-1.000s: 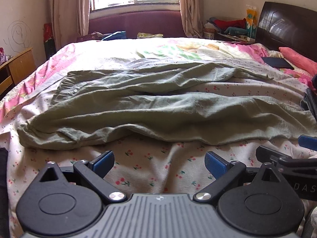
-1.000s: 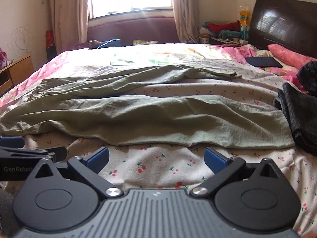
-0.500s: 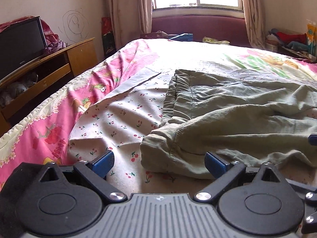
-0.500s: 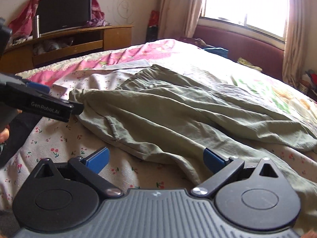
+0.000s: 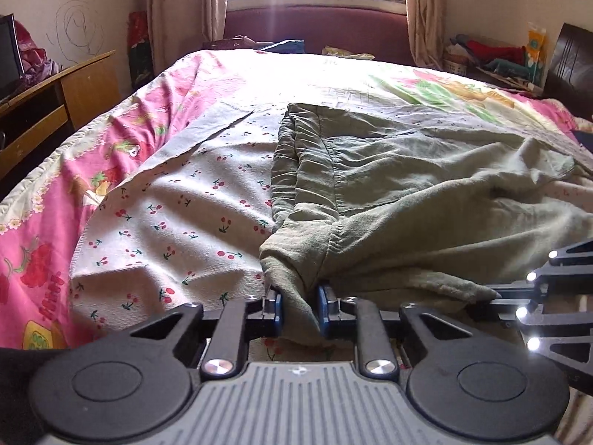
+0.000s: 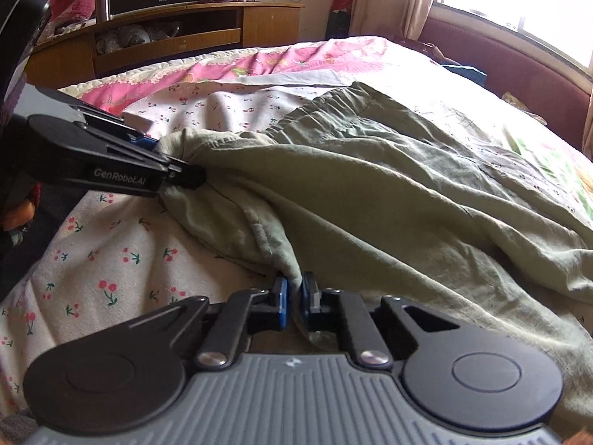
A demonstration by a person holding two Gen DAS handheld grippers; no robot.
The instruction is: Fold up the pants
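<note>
Olive green pants [image 5: 407, 193] lie spread and wrinkled on the bed, waistband toward me on the left. My left gripper [image 5: 300, 307] is shut on the near corner of the waistband. It also shows in the right wrist view [image 6: 174, 174], pinching that corner. My right gripper [image 6: 294, 298] is shut on the near edge of the pants [image 6: 370, 193], a little further along toward the legs. Its black frame shows in the left wrist view [image 5: 548, 296] at the right.
The bed has a white cherry-print sheet [image 5: 178, 215] over a pink floral cover [image 5: 44, 222]. A wooden TV cabinet [image 6: 166, 37] stands to the left of the bed. A maroon bench [image 5: 315, 26] runs under the window. A dark headboard [image 5: 570, 63] is at far right.
Both grippers were open above the sheet; they have swung left to the waistband end and closed on the near edge of the pants.
</note>
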